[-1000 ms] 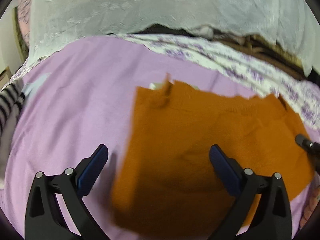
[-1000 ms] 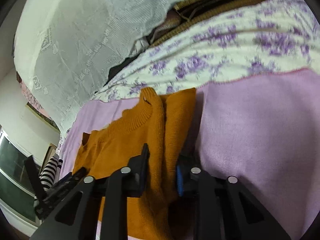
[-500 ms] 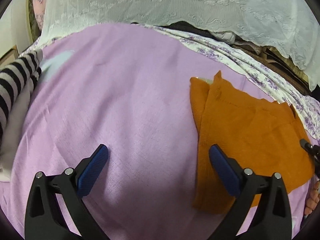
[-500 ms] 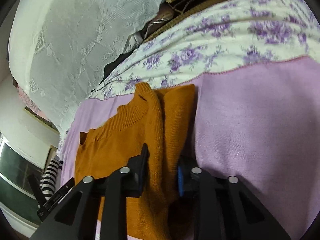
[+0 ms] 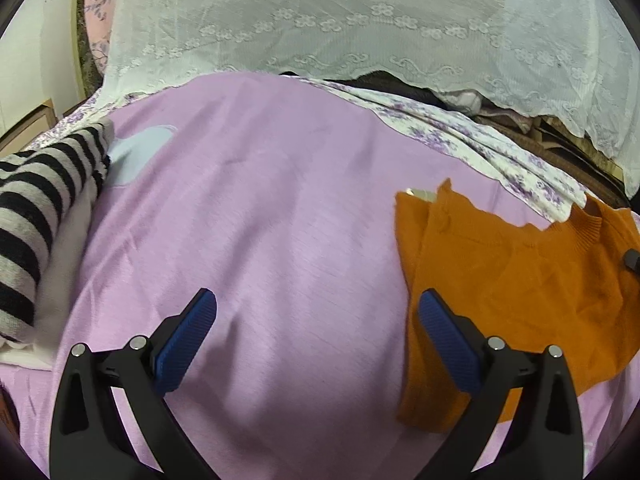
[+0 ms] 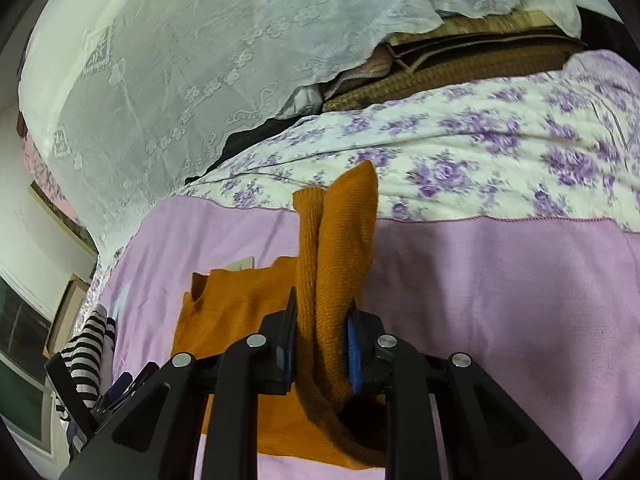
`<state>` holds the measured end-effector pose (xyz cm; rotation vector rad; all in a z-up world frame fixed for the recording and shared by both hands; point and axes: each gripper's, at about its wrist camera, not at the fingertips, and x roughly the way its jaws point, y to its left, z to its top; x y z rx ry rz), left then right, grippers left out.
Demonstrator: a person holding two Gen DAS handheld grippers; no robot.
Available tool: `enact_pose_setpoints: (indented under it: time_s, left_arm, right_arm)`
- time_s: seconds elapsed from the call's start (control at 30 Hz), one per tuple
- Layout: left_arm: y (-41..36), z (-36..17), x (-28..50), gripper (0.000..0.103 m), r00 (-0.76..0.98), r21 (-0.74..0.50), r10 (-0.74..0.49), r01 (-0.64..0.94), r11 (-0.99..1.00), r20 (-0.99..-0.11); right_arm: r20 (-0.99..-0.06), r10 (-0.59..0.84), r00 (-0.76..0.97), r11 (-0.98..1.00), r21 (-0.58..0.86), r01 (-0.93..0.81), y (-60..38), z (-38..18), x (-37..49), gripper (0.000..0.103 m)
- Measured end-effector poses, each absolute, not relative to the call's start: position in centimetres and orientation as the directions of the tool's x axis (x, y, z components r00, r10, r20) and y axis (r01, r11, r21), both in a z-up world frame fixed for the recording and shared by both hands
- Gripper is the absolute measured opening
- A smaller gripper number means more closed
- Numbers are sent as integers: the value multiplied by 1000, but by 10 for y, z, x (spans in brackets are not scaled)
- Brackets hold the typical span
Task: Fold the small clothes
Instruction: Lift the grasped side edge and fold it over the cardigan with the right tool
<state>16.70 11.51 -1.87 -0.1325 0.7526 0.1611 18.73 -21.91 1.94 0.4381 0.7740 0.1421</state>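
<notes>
An orange knit sweater (image 5: 516,280) lies on the purple bedspread (image 5: 272,240) at the right of the left wrist view, its left part folded over. My left gripper (image 5: 316,320) is open and empty, hovering over bare purple cloth to the left of the sweater. My right gripper (image 6: 322,338) is shut on a bunched fold of the orange sweater (image 6: 340,248), which stands up between the jaws; the rest of the sweater lies flat to the left below it.
A black-and-white striped garment (image 5: 36,216) lies at the left, also in the right wrist view (image 6: 86,356). A floral sheet (image 6: 480,152) borders the far side. A white lace cloth (image 5: 360,20) hangs behind, over dark folded fabrics (image 6: 460,56).
My left gripper has moved left off the sweater, which now sits at its right. My right gripper has lifted its held fold higher, so it stands upright.
</notes>
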Motion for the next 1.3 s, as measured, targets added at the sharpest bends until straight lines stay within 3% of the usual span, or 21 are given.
enact_pose_setpoints:
  time_s: [0.23, 0.43, 0.63, 0.9, 0.93, 1.03, 1.07, 1.3]
  left_arm:
    - [114, -14, 165, 99, 733, -45, 108, -186, 981, -671]
    - [127, -15, 168, 99, 724, -99, 87, -210, 973, -684]
    - [128, -17, 170, 99, 720, -110, 75, -207, 972, -690]
    - [123, -19, 172, 99, 713, -87, 79, -193, 977, -697]
    - [122, -20, 172, 99, 710, -85, 79, -192, 978, -700]
    - [121, -21, 173, 99, 707, -77, 82, -190, 979, -703]
    - [120, -22, 172, 99, 707, -76, 82, -189, 979, -703]
    - [115, -28, 176, 99, 682, -39, 100, -185, 982, -724]
  right_arm:
    - [-655, 260, 709, 919, 394, 26, -184, 34, 192, 16]
    - [-696, 157, 701, 961, 270, 53, -167, 32, 200, 16]
    - [-726, 125, 676, 968, 240, 79, -185, 6, 196, 33]
    - [-734, 152, 662, 950, 294, 109, -214, -27, 182, 43]
    - [-732, 169, 660, 940, 322, 116, -222, -32, 180, 43]
    - [-710, 223, 668, 902, 411, 135, -239, -40, 175, 24]
    - [-701, 239, 672, 891, 433, 134, -241, -40, 174, 21]
    - [-645, 301, 703, 871, 486, 73, -211, -1, 180, 19]
